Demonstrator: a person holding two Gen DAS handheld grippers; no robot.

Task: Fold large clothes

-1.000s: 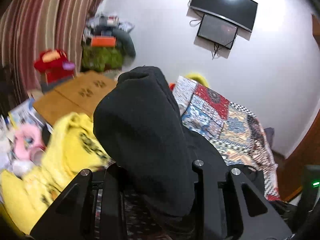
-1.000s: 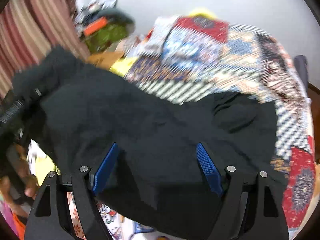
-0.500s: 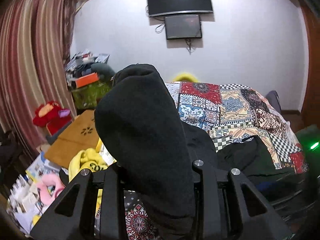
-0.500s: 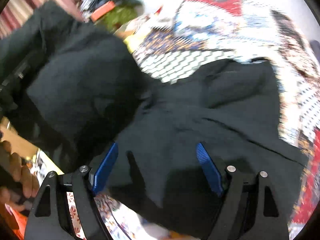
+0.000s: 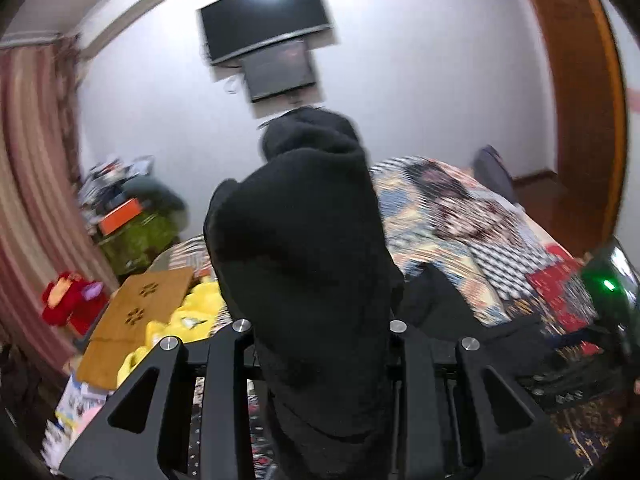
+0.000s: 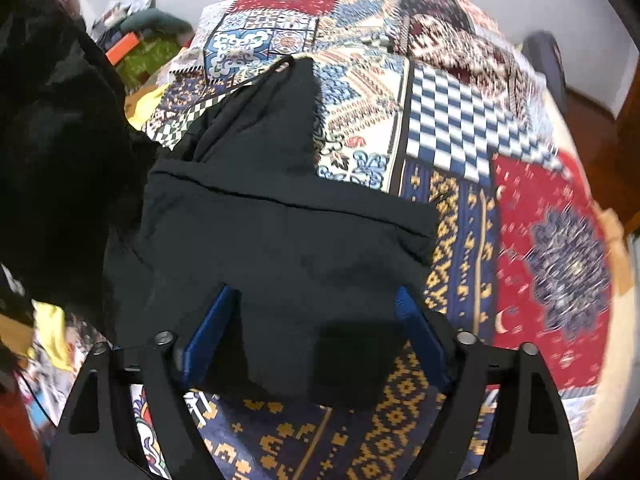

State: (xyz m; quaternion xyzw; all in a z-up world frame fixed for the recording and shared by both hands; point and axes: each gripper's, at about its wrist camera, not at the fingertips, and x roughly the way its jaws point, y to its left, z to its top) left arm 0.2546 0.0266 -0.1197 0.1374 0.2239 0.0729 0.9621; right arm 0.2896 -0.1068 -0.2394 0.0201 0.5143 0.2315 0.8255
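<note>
A large black garment [image 6: 280, 220] lies partly spread on the patchwork bed cover [image 6: 540, 240], its hood pointing away from me. My left gripper [image 5: 320, 328] is shut on a thick bunch of the same black garment [image 5: 304, 240], which stands up between the fingers and hides their tips. My right gripper [image 6: 316, 332] is open, its blue pads [image 6: 208, 332] on either side of the garment's near edge, just above the cloth. The lifted part shows as a dark mass [image 6: 52, 152] at the left of the right wrist view.
A yellow garment [image 5: 180, 320] and a wooden lap table [image 5: 136, 316] lie left of the bed. Clutter, a green box [image 5: 136, 236] and a red toy [image 5: 72, 300] stand by the striped curtain. A TV [image 5: 268, 20] hangs on the far wall. A wooden door frame [image 5: 580, 100] is on the right.
The left gripper has swung up and to the right with the black bunch still held. The garment has settled flatter on the bed under the open right gripper.
</note>
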